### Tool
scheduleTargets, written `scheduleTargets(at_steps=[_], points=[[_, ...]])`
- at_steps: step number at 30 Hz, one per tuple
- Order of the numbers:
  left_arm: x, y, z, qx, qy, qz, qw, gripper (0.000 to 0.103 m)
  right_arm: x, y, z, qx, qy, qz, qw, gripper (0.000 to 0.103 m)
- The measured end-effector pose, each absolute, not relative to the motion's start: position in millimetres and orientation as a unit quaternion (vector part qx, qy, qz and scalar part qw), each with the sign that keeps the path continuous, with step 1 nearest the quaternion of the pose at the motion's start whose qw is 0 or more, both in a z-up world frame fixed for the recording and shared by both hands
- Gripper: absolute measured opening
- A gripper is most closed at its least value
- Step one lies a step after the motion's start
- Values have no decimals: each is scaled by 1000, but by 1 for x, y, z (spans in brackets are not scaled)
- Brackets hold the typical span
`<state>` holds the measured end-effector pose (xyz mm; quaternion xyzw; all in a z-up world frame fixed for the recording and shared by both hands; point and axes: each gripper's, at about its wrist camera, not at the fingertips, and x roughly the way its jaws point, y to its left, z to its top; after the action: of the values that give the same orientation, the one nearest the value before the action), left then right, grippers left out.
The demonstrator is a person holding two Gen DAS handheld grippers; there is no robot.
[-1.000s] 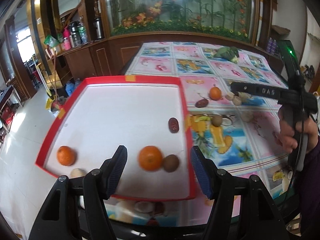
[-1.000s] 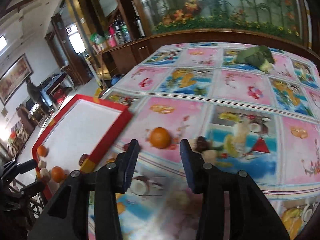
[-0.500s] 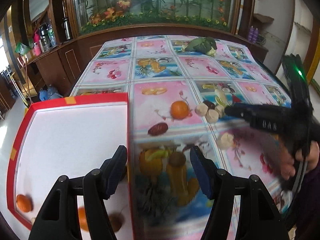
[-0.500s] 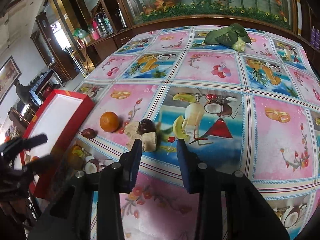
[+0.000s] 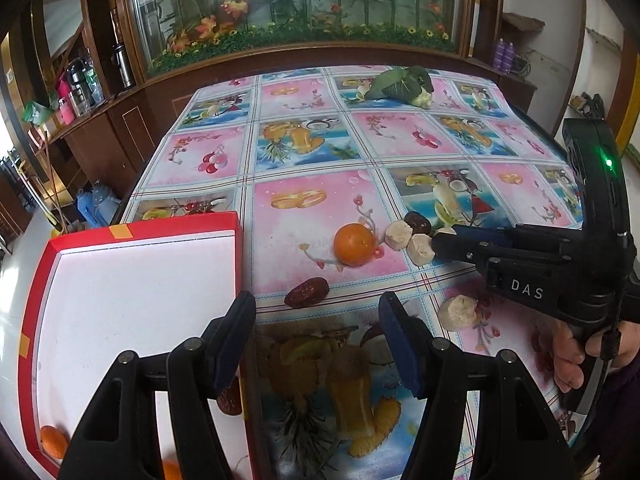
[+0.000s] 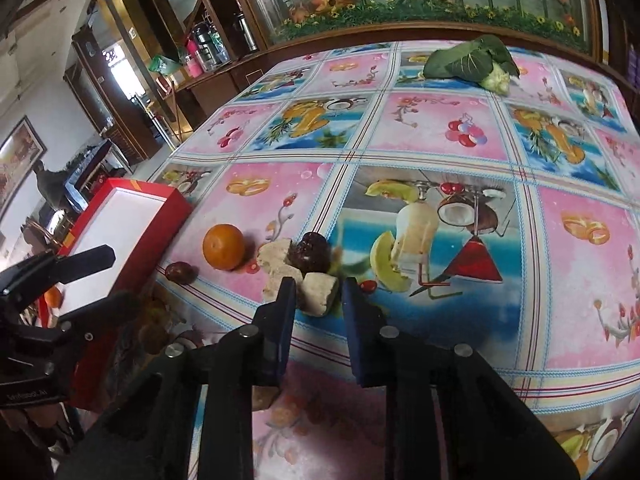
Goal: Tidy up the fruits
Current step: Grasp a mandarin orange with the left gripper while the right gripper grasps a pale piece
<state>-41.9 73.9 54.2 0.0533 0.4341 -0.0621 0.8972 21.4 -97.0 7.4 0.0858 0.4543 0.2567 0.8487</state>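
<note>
step: right gripper (image 6: 318, 300) reaching for a pale chunk (image 6: 318, 294), jaws apart around it, not yet clenched | left gripper (image 5: 316, 334) released, empty, beside tray (image 5: 132, 236) | orange (image 5: 354, 245), date (image 5: 306, 292) loose on table | next: clench, lift, carry to tray | writing: "das" on right gripper

Orange (image 5: 171, 471) behind left tongs (image 5: 318, 340)

Orange tangerine (image 5: 354, 244); red box (image 5: 132, 236), white inside; pink-blue fruit-print tablecloth (image 5: 312, 148).
</note>
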Motion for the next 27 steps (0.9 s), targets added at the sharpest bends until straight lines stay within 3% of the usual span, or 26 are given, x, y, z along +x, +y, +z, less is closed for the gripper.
scheduleTargets(at_steps=[2, 24, 27], points=[[-39, 72, 56, 61, 434, -61, 897, 64, 25, -103, 6, 106, 463, 261, 840, 19], [7, 37, 38, 157, 463, -70, 870, 64, 31, -115, 8, 89, 465, 212, 855, 18], [16, 34, 31, 163, 476, -75, 861, 50, 31, -117, 7, 96, 468, 212, 853, 18]])
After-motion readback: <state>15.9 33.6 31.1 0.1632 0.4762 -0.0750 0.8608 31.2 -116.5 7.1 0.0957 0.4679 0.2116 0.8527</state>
